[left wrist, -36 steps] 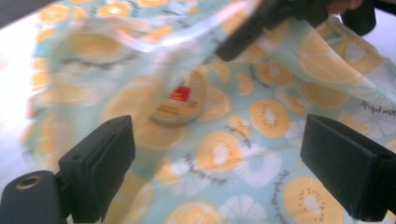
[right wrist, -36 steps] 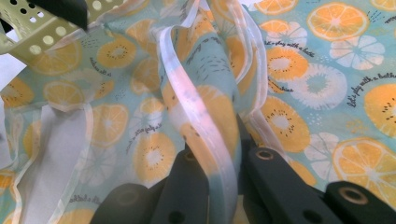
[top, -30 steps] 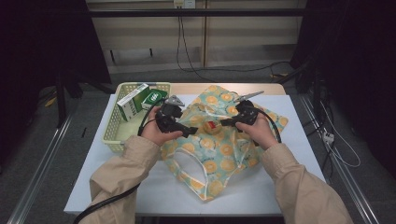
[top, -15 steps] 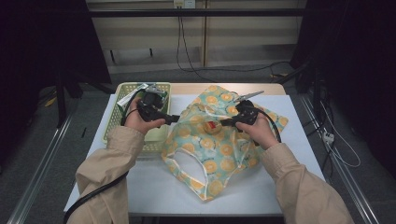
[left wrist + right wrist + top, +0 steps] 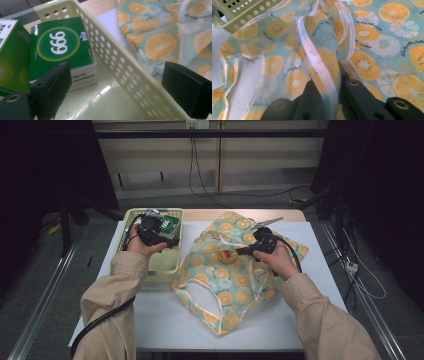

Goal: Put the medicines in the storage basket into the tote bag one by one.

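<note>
Now you are holding the bag (image 5: pixel 235 270) open on the surface: your right hand-held gripper (image 5: pixel 244 251) is clenching its white-edged rim. Your left hand-held gripper (image 5: pixel 167 241) is hanging released over the basket (image 5: pixel 162 265), reaching for the green box (image 5: pixel 62 50); nothing is packed yet, I think.

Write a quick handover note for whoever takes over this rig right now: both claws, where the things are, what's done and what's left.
Left claw: open, over the basket, its jaws straddling the basket's wall, nothing gripped.
Right claw: shut on the bag's white-trimmed edge, lifting it off the table.
Things: a green box lies in the basket, a second green box beside it. The orange-print bag lies on the table right of the basket; something red shows at its mouth.
Done: bag mouth held up.
Left, most likely: grip the green box, carry it into the bag, then the second one.
</note>
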The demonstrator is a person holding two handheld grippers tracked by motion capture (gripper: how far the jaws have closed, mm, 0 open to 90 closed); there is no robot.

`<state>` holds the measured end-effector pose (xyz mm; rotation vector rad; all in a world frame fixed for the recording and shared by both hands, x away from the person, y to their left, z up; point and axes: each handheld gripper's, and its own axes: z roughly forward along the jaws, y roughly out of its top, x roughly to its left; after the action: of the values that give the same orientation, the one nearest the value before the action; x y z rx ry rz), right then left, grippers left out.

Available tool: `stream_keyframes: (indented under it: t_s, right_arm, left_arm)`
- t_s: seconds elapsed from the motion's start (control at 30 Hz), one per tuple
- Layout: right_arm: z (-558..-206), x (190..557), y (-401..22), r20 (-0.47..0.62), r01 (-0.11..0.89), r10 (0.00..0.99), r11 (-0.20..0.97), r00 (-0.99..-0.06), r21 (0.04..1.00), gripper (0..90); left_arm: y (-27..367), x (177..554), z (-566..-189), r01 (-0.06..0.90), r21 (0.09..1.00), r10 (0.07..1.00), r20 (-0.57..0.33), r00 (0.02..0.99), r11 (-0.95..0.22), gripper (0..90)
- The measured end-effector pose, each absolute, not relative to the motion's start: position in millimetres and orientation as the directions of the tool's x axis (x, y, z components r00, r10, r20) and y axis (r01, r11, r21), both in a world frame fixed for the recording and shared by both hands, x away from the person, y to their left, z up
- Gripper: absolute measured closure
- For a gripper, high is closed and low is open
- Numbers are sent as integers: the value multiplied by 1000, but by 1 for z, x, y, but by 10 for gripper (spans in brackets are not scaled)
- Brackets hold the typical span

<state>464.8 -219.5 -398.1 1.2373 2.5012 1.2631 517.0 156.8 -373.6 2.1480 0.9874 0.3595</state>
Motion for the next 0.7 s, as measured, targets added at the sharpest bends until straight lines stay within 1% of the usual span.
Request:
stream_keyframes:
  t_s: [0.13,0.27,0.37,0.47,0.53,0.63,0.7]
  right_arm:
    - [-399,465,-219,268,624,688,338,-675,705,886]
    - [-399,466,-220,271,626,688,337,-674,704,886]
    - [-399,466,-220,273,626,685,336,-675,703,886]
    - [-399,466,-220,278,628,683,336,-676,702,886]
    - [-400,466,-220,280,629,681,337,-677,701,886]
    - [-400,467,-220,285,632,684,330,-672,701,886]
    - [-400,467,-221,287,633,684,327,-671,701,886]
  left_arm:
    - [160,523,-378,551,723,766,-48,642,-417,80]
    - [163,529,-376,540,725,772,-16,635,-428,80]
    - [164,533,-376,543,730,789,-8,614,-415,73]
    - [166,538,-379,552,727,798,-10,603,-408,65]
    - [166,541,-381,550,725,802,5,597,-414,63]
    - [166,546,-386,568,714,809,-5,588,-408,60]
    - [166,549,-390,569,708,811,10,586,-419,59]
